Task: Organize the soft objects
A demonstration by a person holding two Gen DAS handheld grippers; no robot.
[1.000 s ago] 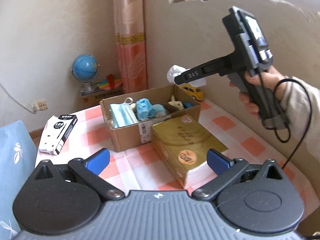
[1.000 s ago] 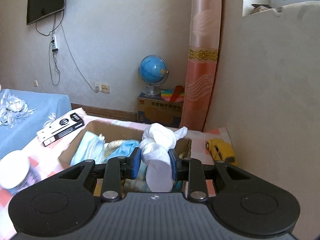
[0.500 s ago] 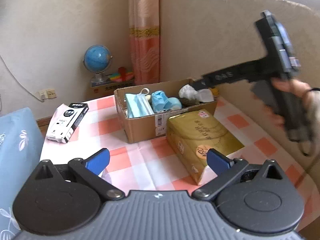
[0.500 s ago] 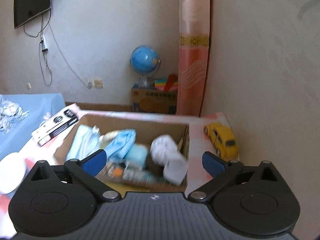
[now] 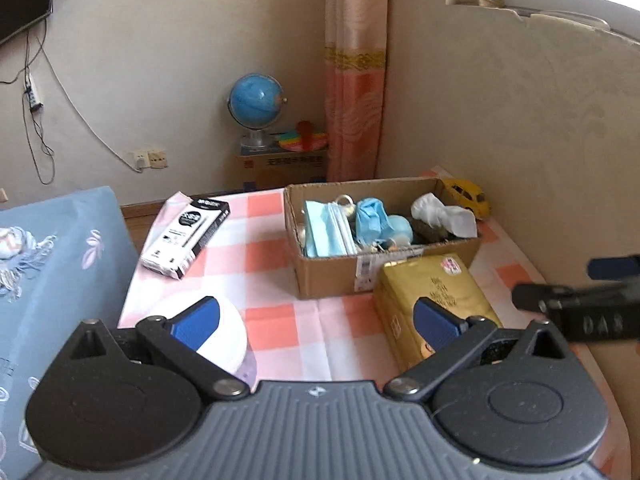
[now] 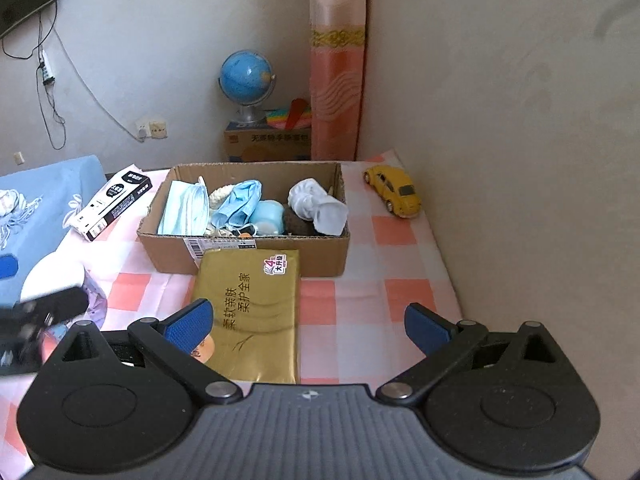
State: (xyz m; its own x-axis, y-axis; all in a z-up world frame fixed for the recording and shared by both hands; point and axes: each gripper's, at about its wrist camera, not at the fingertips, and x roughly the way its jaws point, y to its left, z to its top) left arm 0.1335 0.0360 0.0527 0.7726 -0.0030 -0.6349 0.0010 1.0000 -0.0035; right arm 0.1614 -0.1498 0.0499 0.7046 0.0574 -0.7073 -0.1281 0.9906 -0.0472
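Since a second ago the right gripper (image 6: 308, 326) has let go of the knotted white cloth bundle (image 6: 316, 204) and pulled back toward the near edge of the checked pink-and-white tablecloth (image 6: 360, 308); its blue-padded fingers (image 6: 188, 322) now stand spread wide with nothing between them. That bundle lies inside the open brown cardboard box (image 6: 244, 254), at its right end, beside the pale blue face masks (image 6: 184, 208) and the crumpled blue cloth (image 6: 240, 204).

Over on the other side, the left gripper (image 5: 316, 316) is also splayed and empty, held back above the table.

To my eye the drop-off step is finished and a fresh pick is due. What soft thing remains outside the box is hard to say; the gold foil tissue pack (image 6: 256, 304) sits touching the box front, right under the right gripper, and seems the likeliest candidate. Taking it would call for lowering the spread jaws across its narrow width.
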